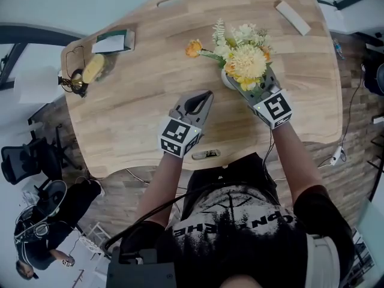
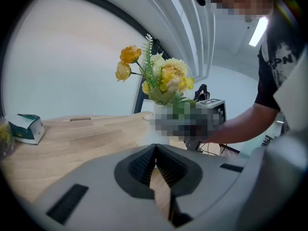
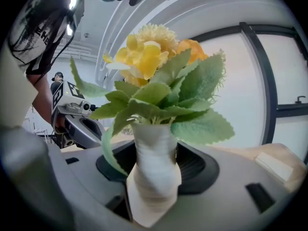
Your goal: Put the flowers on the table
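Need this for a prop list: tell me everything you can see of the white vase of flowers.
The vase is white and matt, with a faintly ridged, waisted body that widens toward its foot. It stands upright, clamped between the jaws of the right gripper, over the wooden table. Yellow, cream and orange flowers with toothed green leaves rise from its mouth. Whether its base touches the table cannot be told.

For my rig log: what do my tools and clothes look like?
Both left tool and right tool are pale grey shells with black ribbed pads, each carrying a cube of black-and-white square markers. You wear a black short-sleeved T-shirt with white print.
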Tool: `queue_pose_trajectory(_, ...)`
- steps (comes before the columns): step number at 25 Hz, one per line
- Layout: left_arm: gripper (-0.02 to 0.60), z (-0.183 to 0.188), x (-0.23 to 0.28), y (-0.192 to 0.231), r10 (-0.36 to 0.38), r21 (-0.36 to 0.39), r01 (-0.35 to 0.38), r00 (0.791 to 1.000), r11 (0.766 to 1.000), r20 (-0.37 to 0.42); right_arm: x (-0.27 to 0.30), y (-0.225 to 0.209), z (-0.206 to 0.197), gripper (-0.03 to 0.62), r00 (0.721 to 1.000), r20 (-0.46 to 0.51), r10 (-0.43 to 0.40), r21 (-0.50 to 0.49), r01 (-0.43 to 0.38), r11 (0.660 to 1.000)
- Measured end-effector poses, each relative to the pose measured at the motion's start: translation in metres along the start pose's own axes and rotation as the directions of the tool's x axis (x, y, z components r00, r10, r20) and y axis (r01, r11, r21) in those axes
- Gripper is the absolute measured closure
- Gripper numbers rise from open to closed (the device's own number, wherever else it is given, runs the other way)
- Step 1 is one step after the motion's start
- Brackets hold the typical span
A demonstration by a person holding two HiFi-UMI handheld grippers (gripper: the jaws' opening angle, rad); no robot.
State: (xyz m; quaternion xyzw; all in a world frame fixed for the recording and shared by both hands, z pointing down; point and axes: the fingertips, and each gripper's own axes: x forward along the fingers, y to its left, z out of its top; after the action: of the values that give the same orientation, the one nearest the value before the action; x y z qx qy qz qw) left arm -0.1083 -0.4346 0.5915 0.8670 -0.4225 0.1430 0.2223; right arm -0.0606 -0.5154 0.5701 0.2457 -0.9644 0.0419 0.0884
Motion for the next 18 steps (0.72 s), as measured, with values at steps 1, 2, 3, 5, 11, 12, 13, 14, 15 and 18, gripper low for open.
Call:
queue_pose_trajectory(1, 0.568, -0.0009, 0.0004, -0.0012, 0.0, 0.0, 0.0, 1.0, 1.0, -0.002, -0.0007, -0.0002, -0.0009, 0.339, 1.0, -0.001, 0.002, 0.004, -0.002, 1.0)
queue_pose_trajectory(2, 0.568, -0.002, 0.0005, -0.0023, 0.001, -0.001, -0.001, 1.0, 1.0, -0.004, -0.0014, -0.0005, -0.0019, 0.339, 1.0, -0.003, 0.002, 0.007, -0.002, 1.0)
queue_pose_trajectory(3, 0.568, -0.003, 0.0003, -0.0031, 0.002, -0.003, -0.002, 1.0, 1.0, -0.006, -0.0018, -0.0009, -0.0027, 0.339, 1.0, -0.004, 0.001, 0.01, -0.001, 1.0)
queue_pose_trajectory(5, 0.568, -0.0052, -0.0008, -0.0047, 0.003, -0.004, -0.003, 1.0, 1.0, -0.01, -0.0021, -0.0014, -0.003, 0.341, 1.0, -0.001, -0.002, 0.016, 0.002, 1.0)
queue_pose_trajectory(11, 0.568, -0.0071, -0.0049, -0.0031, 0.002, -0.007, -0.003, 1.0, 1.0, -0.013, -0.0003, 0.0007, -0.0033, 0.339, 1.0, -0.001, -0.002, 0.023, 0.002, 1.0)
queue_pose_trajectory(12, 0.568, -0.0073, -0.0056, -0.0023, 0.002, -0.008, -0.003, 1.0, 1.0, -0.013, 0.0003, 0.0019, -0.0042, 0.341, 1.0, -0.001, 0.0, 0.026, 0.0, 1.0)
queue_pose_trajectory(13, 0.568, -0.0075, -0.0061, -0.0017, 0.003, -0.008, -0.003, 1.0, 1.0, -0.013, 0.0007, 0.0035, -0.0044, 0.339, 1.0, 0.0, 0.002, 0.028, -0.002, 1.0)
queue_pose_trajectory(14, 0.568, -0.0085, -0.0065, -0.0015, 0.003, -0.01, -0.003, 1.0, 1.0, -0.015, 0.0009, 0.0053, -0.0043, 0.339, 1.0, 0.002, 0.006, 0.027, -0.006, 1.0)
queue_pose_trajectory(15, 0.568, -0.0095, -0.0068, -0.0018, 0.004, -0.012, -0.004, 1.0, 1.0, -0.017, 0.0008, 0.0067, -0.0045, 0.339, 1.0, 0.003, 0.008, 0.024, -0.008, 1.0)
queue_pose_trajectory(18, 0.568, -0.0078, -0.0067, -0.0044, 0.004, -0.006, -0.004, 1.0, 1.0, -0.013, -0.0005, 0.0071, -0.0051, 0.339, 1.0, 0.002, 0.006, 0.023, -0.006, 1.0)
